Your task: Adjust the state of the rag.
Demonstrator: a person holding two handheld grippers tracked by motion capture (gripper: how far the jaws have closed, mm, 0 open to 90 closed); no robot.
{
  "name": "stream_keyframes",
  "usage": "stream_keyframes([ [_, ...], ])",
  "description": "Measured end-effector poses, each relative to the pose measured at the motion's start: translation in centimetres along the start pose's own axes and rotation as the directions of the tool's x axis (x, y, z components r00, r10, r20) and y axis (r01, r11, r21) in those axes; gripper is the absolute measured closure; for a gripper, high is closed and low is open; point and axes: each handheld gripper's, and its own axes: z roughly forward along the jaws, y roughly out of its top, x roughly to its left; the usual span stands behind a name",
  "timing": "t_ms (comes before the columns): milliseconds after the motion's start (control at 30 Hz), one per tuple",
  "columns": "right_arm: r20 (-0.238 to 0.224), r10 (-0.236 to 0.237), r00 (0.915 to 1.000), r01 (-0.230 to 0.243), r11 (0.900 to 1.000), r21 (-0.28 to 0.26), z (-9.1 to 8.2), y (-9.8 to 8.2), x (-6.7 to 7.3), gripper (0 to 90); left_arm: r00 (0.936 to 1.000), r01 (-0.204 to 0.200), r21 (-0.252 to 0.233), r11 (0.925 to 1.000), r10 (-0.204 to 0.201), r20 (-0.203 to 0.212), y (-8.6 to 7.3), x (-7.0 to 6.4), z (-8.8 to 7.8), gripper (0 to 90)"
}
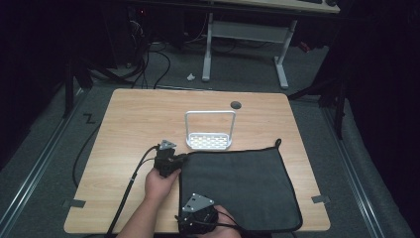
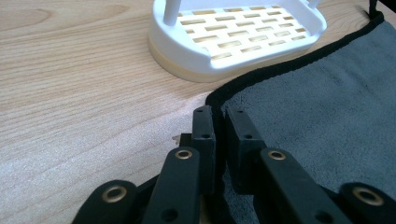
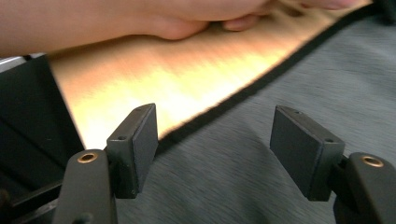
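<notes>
Across the wooden table [image 1: 129, 129] we see the grey cloth [image 1: 237, 186] lower right, our left gripper [image 2: 218, 135] clamped on its upper-left corner, our right gripper [image 3: 215, 140] gaping over its left hem.

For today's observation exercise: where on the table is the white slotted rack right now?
In the high view the white slotted rack stands near the table's middle, just beyond the far left edge of the grey cloth, ahead of the left gripper.
</notes>
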Motion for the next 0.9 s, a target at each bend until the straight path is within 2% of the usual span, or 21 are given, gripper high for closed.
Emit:
stream_keyframes([
  [100,0.003,-0.024,0.9997,0.024,0.999,0.027,0.3,-0.1,0.4,37.2,1.0000,-0.001,0.003,1.0000,0.001,0.003,0.0,0.0,-0.1,82.2],
  [133,0.003,-0.028,0.9996,0.028,0.999,0.020,0.3,-0.2,0.4,38.9,1.0000,-0.002,0.002,1.0000,0.002,0.002,0.0,0.0,-0.1,82.3],
  [300,0.031,-0.030,0.9991,0.029,0.999,0.022,-0.4,-0.6,-0.1,61.0,1.0000,0.001,0.002,1.0000,-0.001,0.002,-0.1,0.0,-0.1,82.2],
  [367,0.046,-0.040,0.9981,0.039,0.999,0.029,-0.8,-0.7,-0.3,73.5,1.0000,0.001,0.003,1.0000,-0.001,0.002,-0.1,0.0,-0.1,82.1],
  [433,0.052,-0.049,0.9974,0.048,0.999,0.014,-1.3,-0.9,-0.6,80.5,1.0000,0.001,0.001,1.0000,-0.001,0.003,-0.1,0.0,-0.1,82.1],
  [600,0.077,-0.032,0.9965,0.035,0.999,-0.029,-2.4,-0.9,-1.2,82.0,0.9999,0.010,-0.021,0.9997,-0.009,0.012,-0.1,0.1,-0.3,82.4],
  [767,0.092,-0.034,0.9952,0.041,0.996,-0.077,-3.1,-0.5,-0.9,82.1,0.9968,0.073,-0.073,0.9947,-0.070,0.037,-0.2,0.9,-0.9,84.4],
  [900,0.111,-0.057,0.9922,0.070,0.991,-0.112,-3.4,0.4,-0.2,82.0,0.9891,0.136,-0.103,0.9854,-0.129,0.071,0.0,1.6,-1.3,84.7],
])
